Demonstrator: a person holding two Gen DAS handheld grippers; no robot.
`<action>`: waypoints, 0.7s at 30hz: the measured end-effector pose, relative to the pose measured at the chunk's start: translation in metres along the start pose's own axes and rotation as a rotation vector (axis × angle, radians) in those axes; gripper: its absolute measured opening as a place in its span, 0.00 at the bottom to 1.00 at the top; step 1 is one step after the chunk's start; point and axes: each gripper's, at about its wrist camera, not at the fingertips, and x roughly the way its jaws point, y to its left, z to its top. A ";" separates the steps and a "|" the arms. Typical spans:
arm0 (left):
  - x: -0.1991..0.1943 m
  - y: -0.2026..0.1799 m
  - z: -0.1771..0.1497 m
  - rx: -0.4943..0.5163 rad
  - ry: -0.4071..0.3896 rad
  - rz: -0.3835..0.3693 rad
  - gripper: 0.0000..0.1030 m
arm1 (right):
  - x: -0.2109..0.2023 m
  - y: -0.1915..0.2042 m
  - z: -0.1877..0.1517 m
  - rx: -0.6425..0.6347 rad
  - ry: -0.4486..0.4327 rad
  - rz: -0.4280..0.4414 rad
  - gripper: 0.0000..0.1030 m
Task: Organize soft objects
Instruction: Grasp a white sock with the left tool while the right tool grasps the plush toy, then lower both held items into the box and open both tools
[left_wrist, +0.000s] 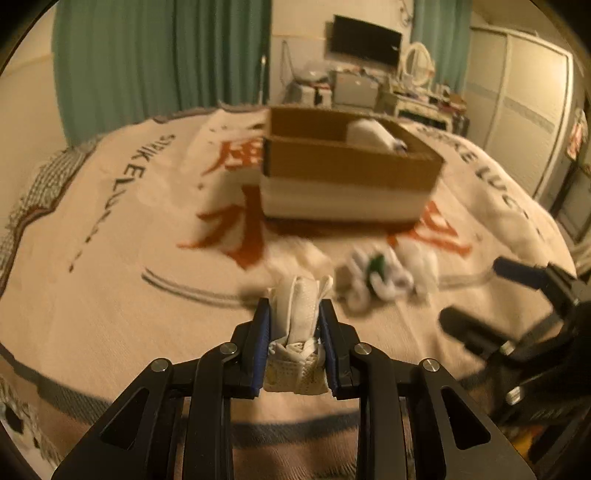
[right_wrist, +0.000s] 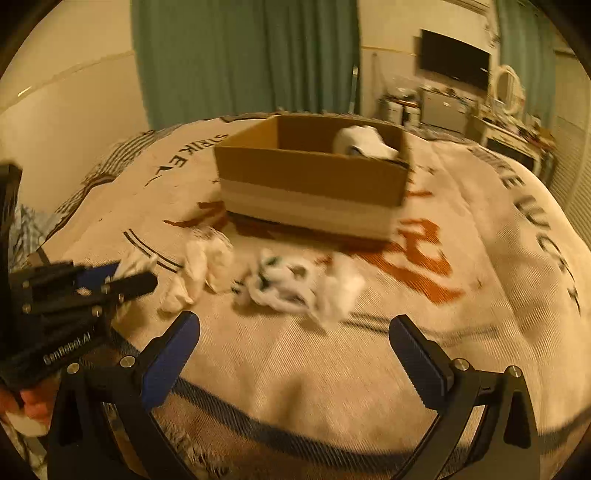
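Now left gripper (left_wrist: 295, 314) clamps a white sock (left_wrist: 299, 314), right gripper (right_wrist: 295, 350) gapes empty; lift clear, drop into the cardboard box (left_wrist: 351, 162) at upper centre.

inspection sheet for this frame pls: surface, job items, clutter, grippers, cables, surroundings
Surface: cream woven bedspread with red characters and black lettering, covering a bed.
Job's things: open brown cardboard box with a white soft item inside; rolled white sock; loose white cloth; white-and-green sock pile in front of the box.
Clutter: nothing seen on the bed beyond these.
Grippers: left hand-held gripper shut on the rolled white sock; right hand-held gripper open, holding nothing.
Cables: nothing seen.
Surroundings: teal curtains, wall-mounted black TV, crowded dresser.
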 end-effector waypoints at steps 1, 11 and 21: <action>0.003 0.002 0.004 0.000 -0.005 0.008 0.24 | 0.007 0.003 0.005 -0.014 0.006 0.006 1.00; 0.037 0.016 0.025 0.019 0.007 0.030 0.24 | 0.094 0.017 0.025 -0.091 0.146 -0.002 0.65; 0.024 0.014 0.025 0.018 0.002 0.026 0.24 | 0.074 0.014 0.029 -0.067 0.080 0.071 0.27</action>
